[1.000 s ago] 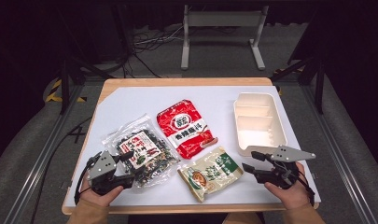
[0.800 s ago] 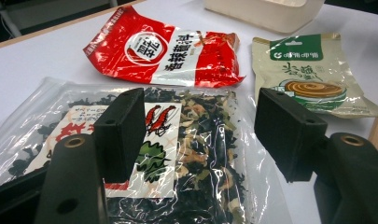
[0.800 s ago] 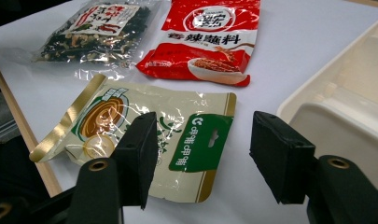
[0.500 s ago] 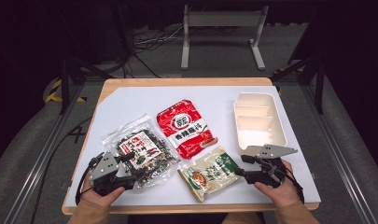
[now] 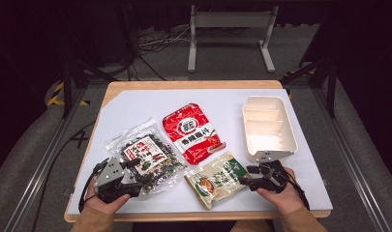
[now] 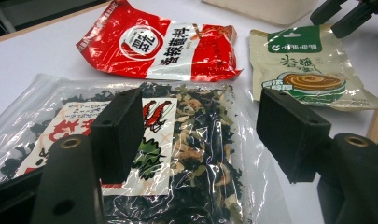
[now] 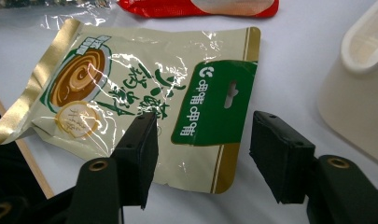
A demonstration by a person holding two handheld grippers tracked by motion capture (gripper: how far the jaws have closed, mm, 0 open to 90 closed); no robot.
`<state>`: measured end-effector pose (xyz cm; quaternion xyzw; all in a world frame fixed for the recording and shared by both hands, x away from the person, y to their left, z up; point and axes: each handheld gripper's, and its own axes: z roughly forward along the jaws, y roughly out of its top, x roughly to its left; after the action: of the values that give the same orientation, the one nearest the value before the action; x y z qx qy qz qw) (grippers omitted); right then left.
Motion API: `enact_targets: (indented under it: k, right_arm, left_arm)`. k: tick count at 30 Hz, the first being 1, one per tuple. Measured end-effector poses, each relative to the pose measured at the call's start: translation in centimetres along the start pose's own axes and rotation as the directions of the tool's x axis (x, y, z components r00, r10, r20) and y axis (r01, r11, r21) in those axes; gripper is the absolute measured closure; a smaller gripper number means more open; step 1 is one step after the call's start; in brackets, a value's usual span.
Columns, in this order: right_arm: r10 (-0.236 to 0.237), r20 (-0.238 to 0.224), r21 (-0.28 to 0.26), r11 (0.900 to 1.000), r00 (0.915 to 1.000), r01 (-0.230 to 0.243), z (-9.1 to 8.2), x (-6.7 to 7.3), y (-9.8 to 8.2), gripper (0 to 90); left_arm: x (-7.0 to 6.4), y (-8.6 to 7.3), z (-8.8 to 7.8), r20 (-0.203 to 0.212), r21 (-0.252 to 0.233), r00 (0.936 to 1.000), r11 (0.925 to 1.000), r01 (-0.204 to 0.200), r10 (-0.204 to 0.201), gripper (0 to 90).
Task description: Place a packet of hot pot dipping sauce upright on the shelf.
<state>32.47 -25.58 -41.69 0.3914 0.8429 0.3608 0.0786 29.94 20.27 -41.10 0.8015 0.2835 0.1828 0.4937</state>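
Observation:
A clear bag of dark dried seaweed (image 5: 147, 155) lies at the front left of the white mat. My left gripper (image 5: 138, 175) rests at its near edge, open. In the left gripper view the jaws (image 6: 203, 135) stand wide over the bag (image 6: 191, 107) without pressing it. A beige pouch with a green header (image 5: 218, 179) lies front centre. My right gripper (image 5: 247, 176) points at its right end, open. In the right gripper view the jaws (image 7: 210, 154) stand either side of the green header (image 7: 214, 102), apart from it. A red pouch (image 5: 191, 133) lies mid-table.
A white compartment tray (image 5: 268, 126) stands at the right, just behind my right gripper, and its wall (image 7: 359, 88) is close on that side. The wooden table edge (image 5: 193, 216) runs right in front of both hands. The mat behind the packets is bare.
My right gripper has moved left and down toward the beige pouch's right end. The left gripper has stayed at the clear bag.

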Motion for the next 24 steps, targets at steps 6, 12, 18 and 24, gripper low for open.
enact_targets:
  k: [6, 12, 18, 24]
  right_arm:
    - [0.02, -0.017, 0.036, 0.999, 0.9997, -0.019, 0.65, -0.17, -0.1, 41.9]
    - [0.03, -0.063, 0.042, 0.999, 0.9976, -0.027, 0.8, -0.12, -0.01, 44.4]
    - [0.043, -0.111, 0.008, 0.999, 0.9929, -0.042, 0.4, -0.07, 0.32, 46.6]
    - [0.042, -0.163, -0.001, 0.999, 0.9858, -0.043, 0.35, -0.02, 0.58, 51.0]
  left_arm:
    - [-0.05, 0.01, 0.03, 0.001, 0.001, 1.0, 1.0, -0.002, 0.002, 32.5]
    - [-0.08, 0.0, 0.06, 0.003, 0.004, 1.0, 1.0, -0.001, 0.001, 32.1]
    - [-0.08, -0.02, 0.1, 0.002, 0.005, 1.0, 1.0, 0.0, 0.0, 31.7]
    - [-0.08, -0.03, 0.14, 0.002, 0.006, 1.0, 1.0, 0.0, 0.0, 31.5]
